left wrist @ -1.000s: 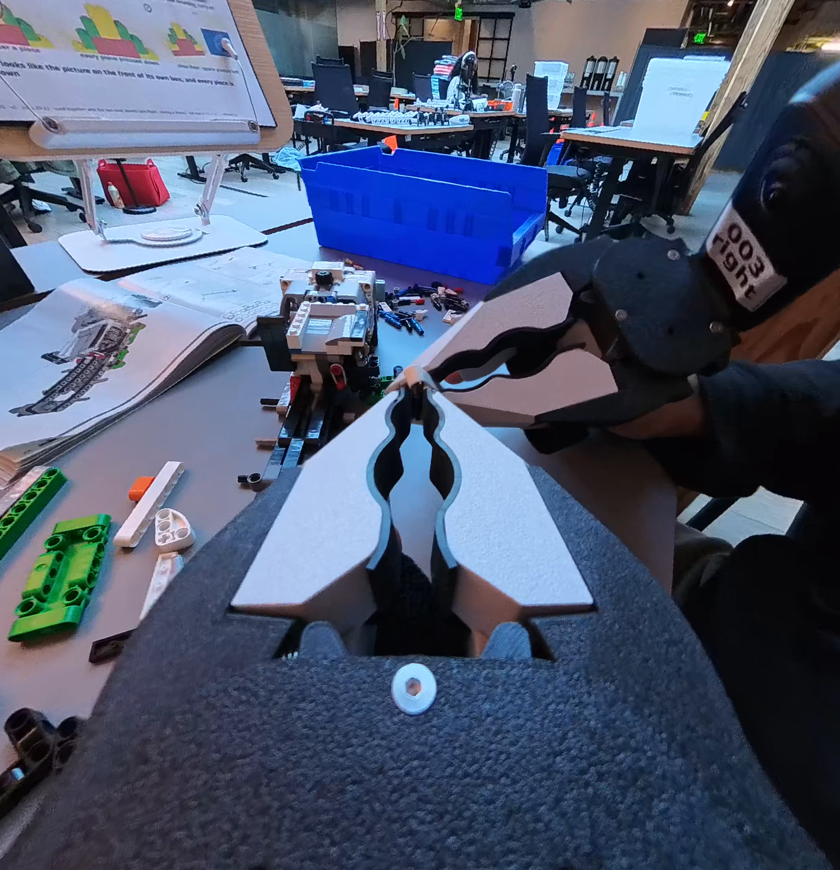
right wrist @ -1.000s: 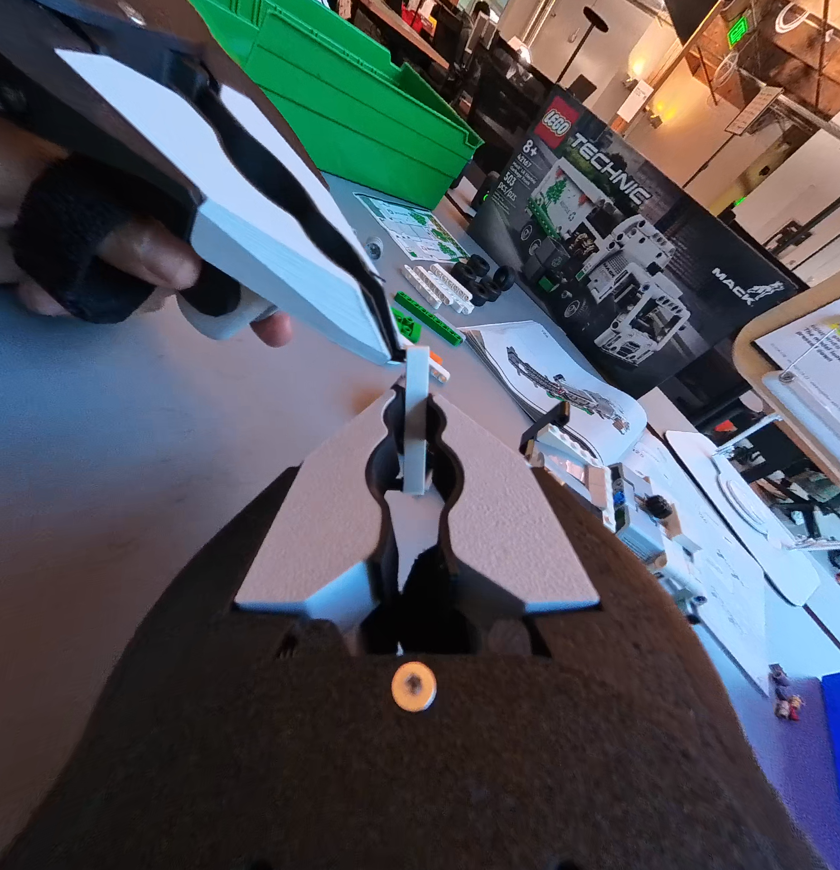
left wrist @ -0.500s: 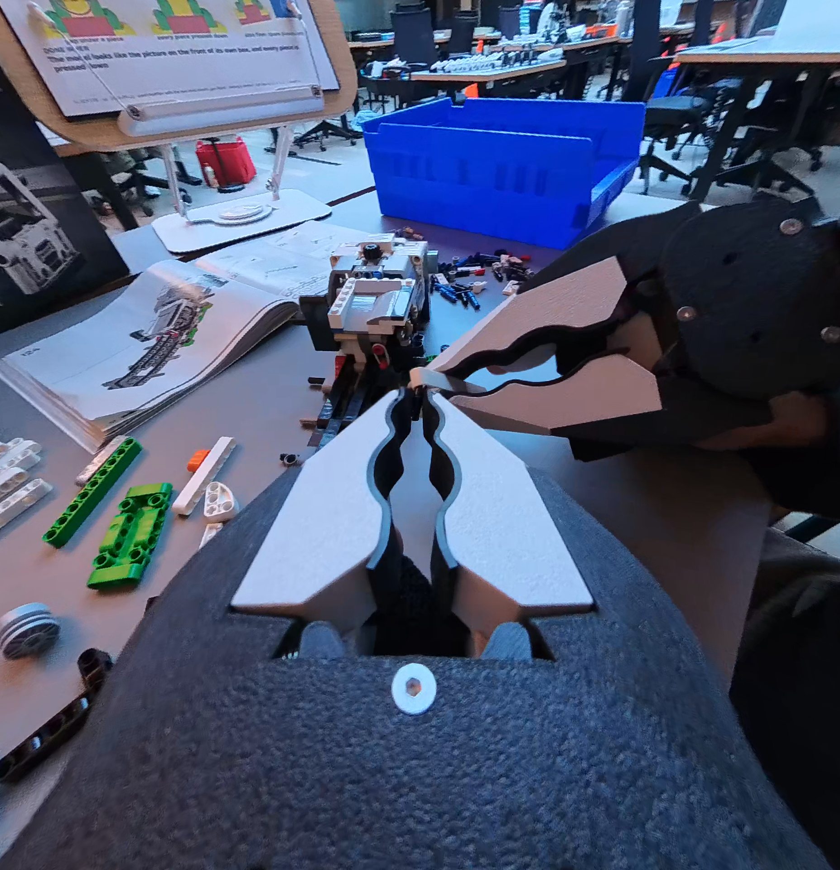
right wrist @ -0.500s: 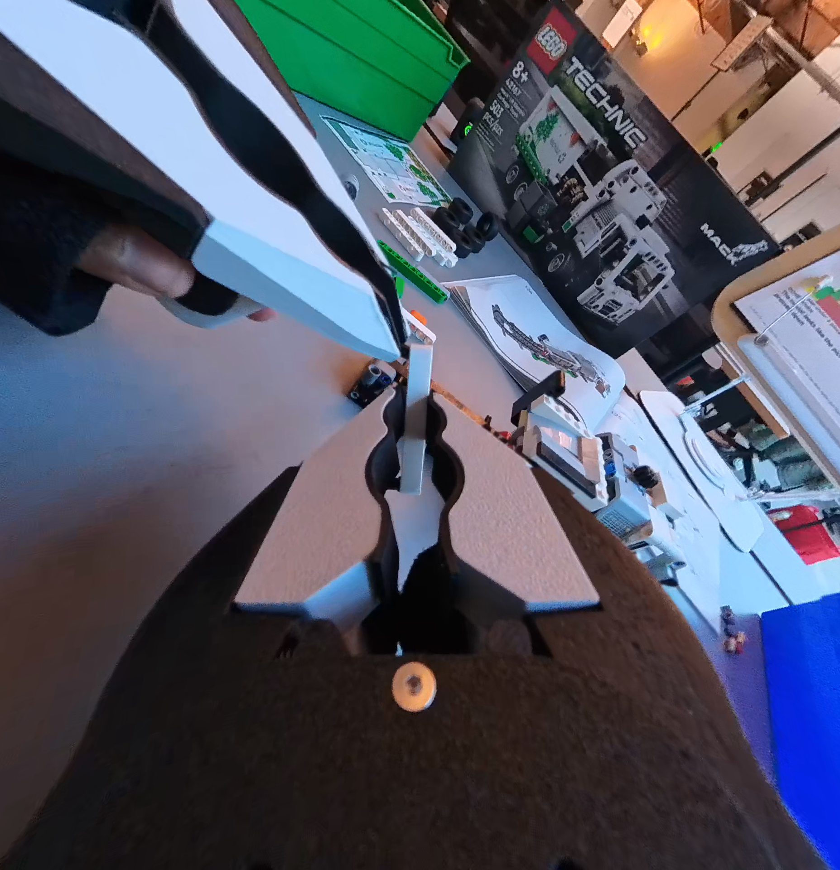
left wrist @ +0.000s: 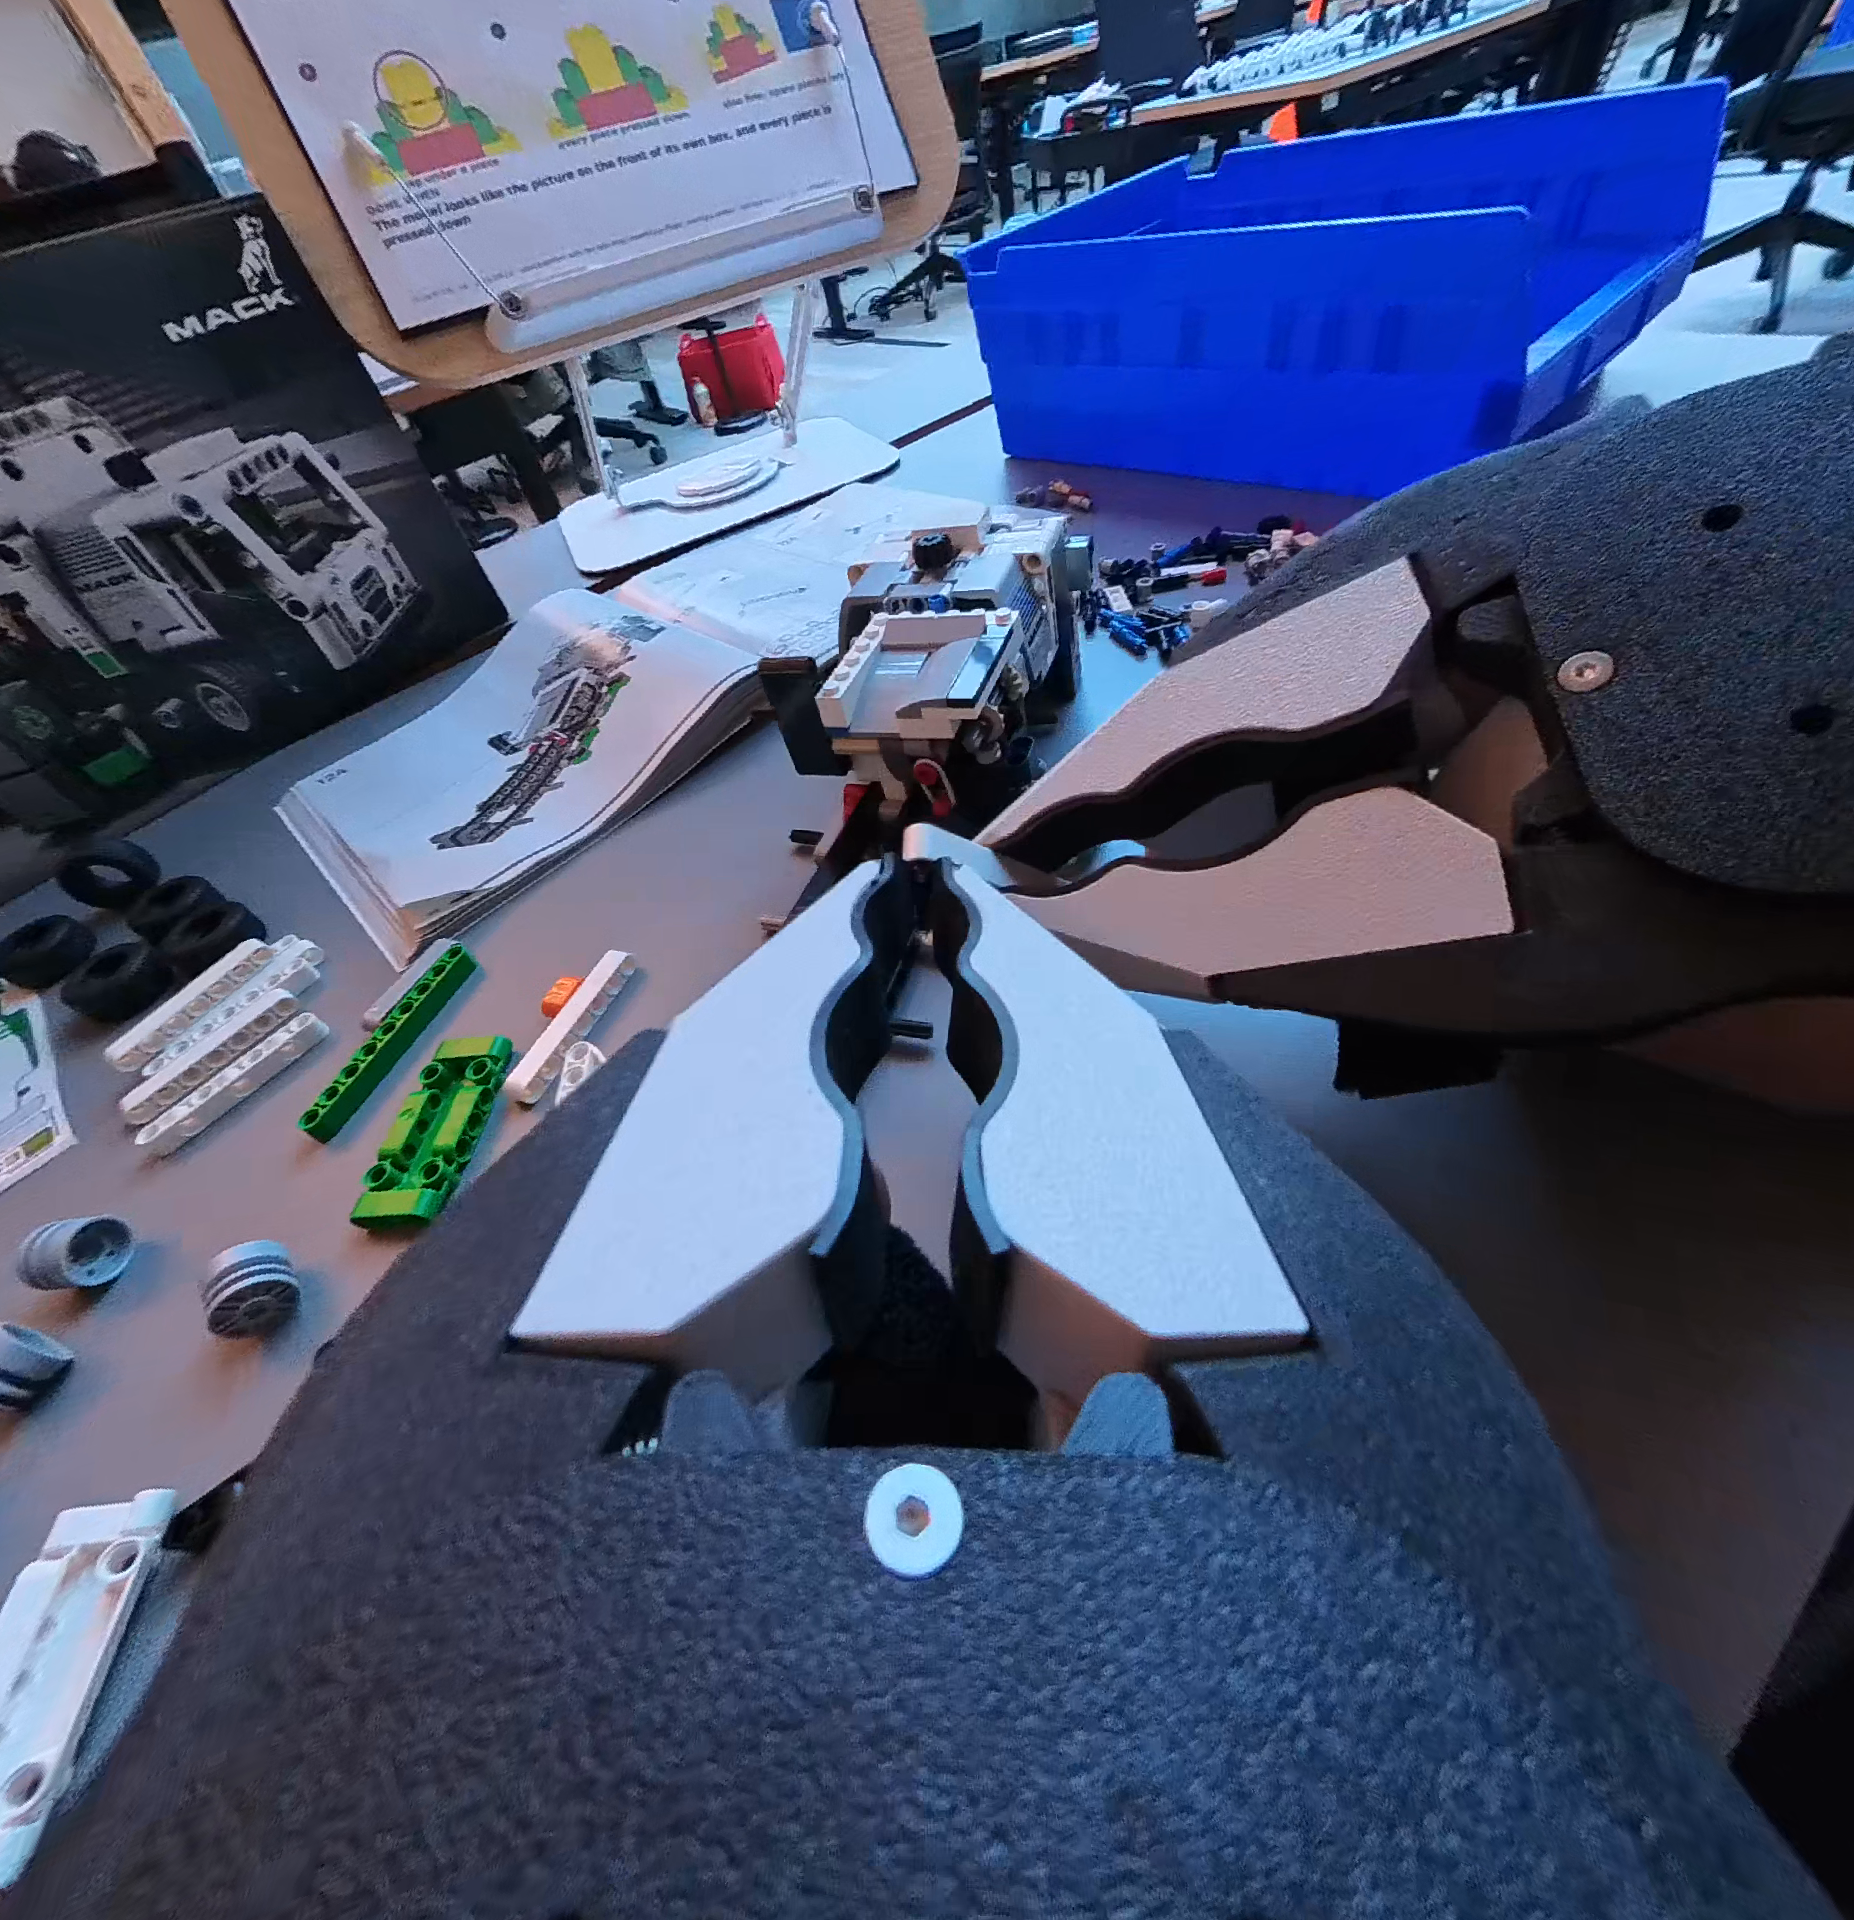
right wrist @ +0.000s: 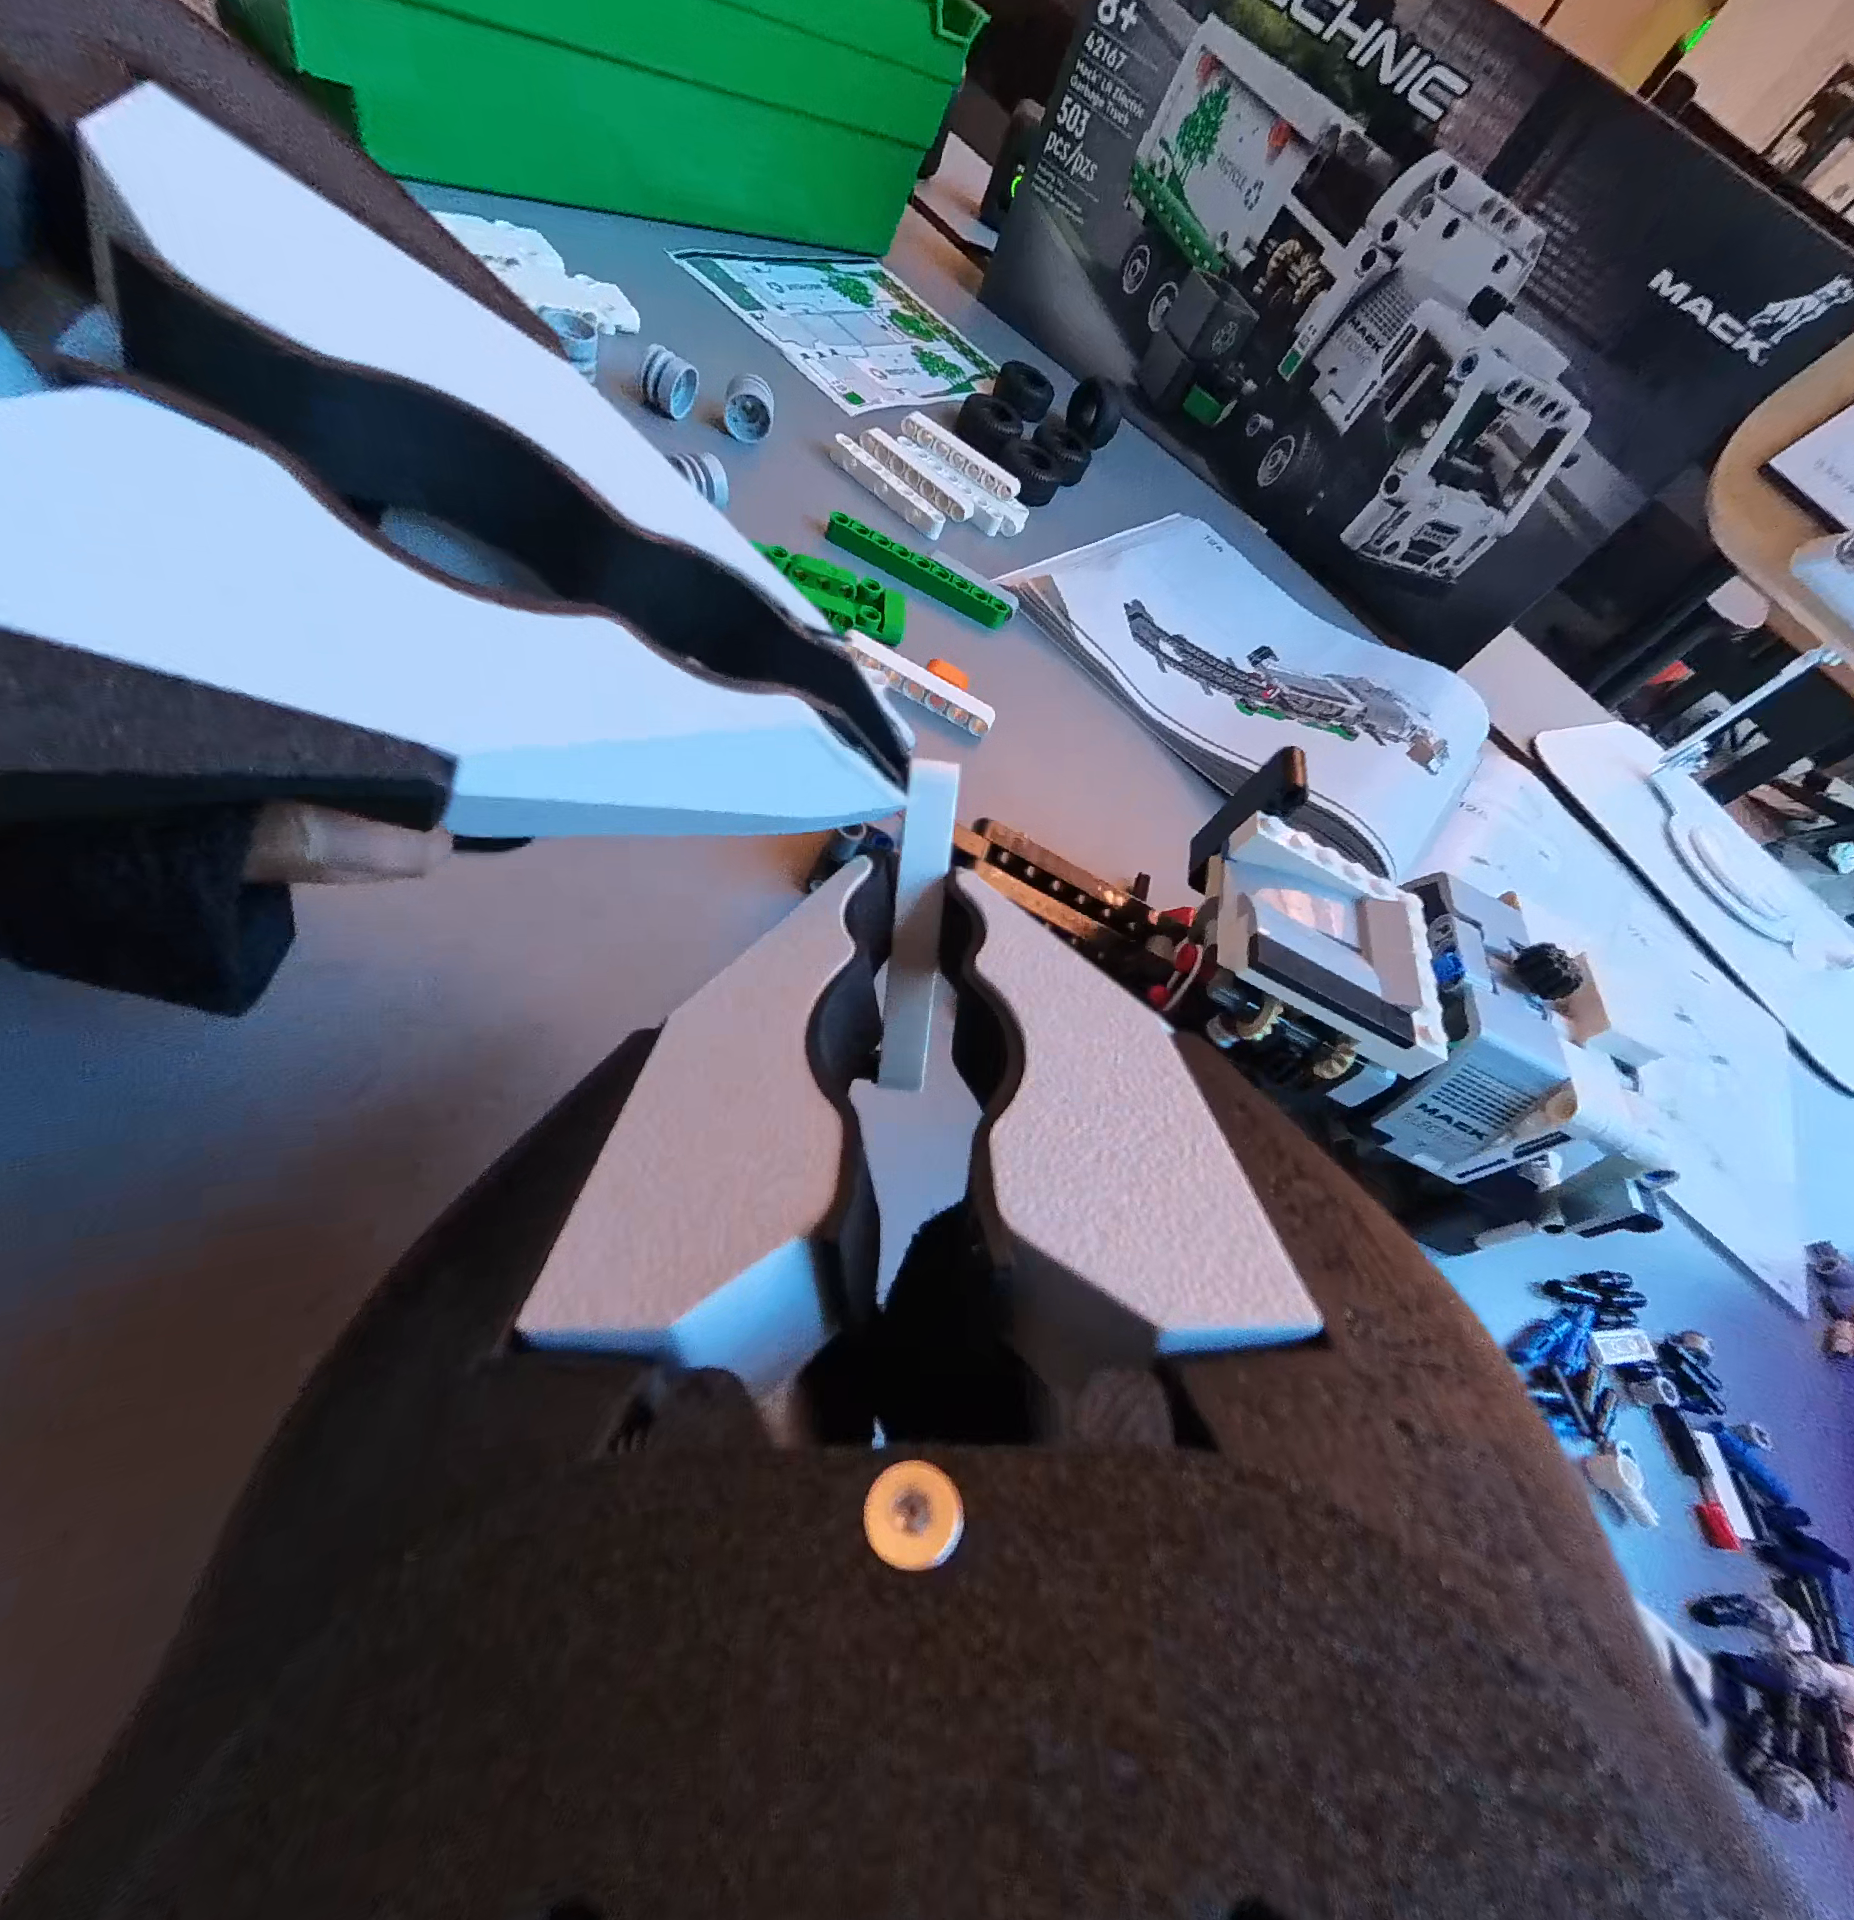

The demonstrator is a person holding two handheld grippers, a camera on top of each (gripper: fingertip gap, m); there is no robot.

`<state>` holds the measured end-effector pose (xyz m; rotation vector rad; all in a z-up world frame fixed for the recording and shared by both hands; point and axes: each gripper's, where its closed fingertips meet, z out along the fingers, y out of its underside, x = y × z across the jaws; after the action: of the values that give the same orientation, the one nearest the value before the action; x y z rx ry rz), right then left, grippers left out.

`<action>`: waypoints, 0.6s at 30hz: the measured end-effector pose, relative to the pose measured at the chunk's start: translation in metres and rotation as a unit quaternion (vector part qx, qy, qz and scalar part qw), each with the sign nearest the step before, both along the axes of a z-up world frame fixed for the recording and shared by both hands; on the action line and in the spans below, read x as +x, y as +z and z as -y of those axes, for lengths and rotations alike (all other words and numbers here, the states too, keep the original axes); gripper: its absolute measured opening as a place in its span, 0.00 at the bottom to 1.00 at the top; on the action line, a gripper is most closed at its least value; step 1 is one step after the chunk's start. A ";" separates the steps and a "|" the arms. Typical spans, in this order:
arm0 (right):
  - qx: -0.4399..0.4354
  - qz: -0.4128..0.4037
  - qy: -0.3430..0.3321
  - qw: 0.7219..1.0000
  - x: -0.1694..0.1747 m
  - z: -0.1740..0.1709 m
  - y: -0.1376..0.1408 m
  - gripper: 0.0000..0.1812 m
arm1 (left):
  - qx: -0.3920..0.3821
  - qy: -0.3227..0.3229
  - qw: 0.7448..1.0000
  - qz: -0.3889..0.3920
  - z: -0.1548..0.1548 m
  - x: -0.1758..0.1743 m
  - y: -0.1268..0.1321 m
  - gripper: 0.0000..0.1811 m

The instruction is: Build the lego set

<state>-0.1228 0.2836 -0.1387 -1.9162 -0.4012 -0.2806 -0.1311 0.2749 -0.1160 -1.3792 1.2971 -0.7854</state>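
My right gripper [right wrist: 918, 883] is shut on a flat white Lego piece [right wrist: 918, 935] that sticks out past its tips. In the left wrist view the right gripper [left wrist: 996, 860] comes in from the right, with the piece's end [left wrist: 928, 840] showing. My left gripper [left wrist: 918, 878] is shut, and its tips rest against that free end. It enters the right wrist view from the left [right wrist: 895, 774]. Whether it pinches anything small is not visible. The partly built white and grey truck [left wrist: 944, 665] stands on the table just beyond both grippers, also in the right wrist view [right wrist: 1338, 956].
An open manual [left wrist: 549, 748] and the set's box [left wrist: 175, 499] lie left of the truck. Green beams [left wrist: 393, 1039], white beams [left wrist: 216, 1029], tyres [left wrist: 123, 935] and grey hubs [left wrist: 248, 1288] are spread at the left. A blue bin [left wrist: 1318, 312], small pins [left wrist: 1162, 613] and a green bin [right wrist: 642, 104] stand farther off. Less than 4 cm separates the two grippers' tips.
Both grippers have swung together to the left, bringing the box, tyres and hubs into view. The tips stay together and the right gripper still holds the white piece.
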 end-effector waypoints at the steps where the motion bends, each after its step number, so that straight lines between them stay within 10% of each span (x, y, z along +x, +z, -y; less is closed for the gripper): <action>1: 0.000 0.002 -0.002 1.000 0.001 0.000 0.000 0.04 | 0.001 0.002 1.000 -0.001 0.000 0.000 0.000 0.01; 18: 0.000 -0.010 0.010 1.000 0.007 0.002 0.000 0.04 | 0.041 -0.001 0.999 0.002 0.005 0.003 0.002 0.09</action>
<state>-0.1162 0.2814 -0.1390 -1.9129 -0.4073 -0.2476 -0.1285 0.2702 -0.1144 -1.3101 1.3148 -0.7275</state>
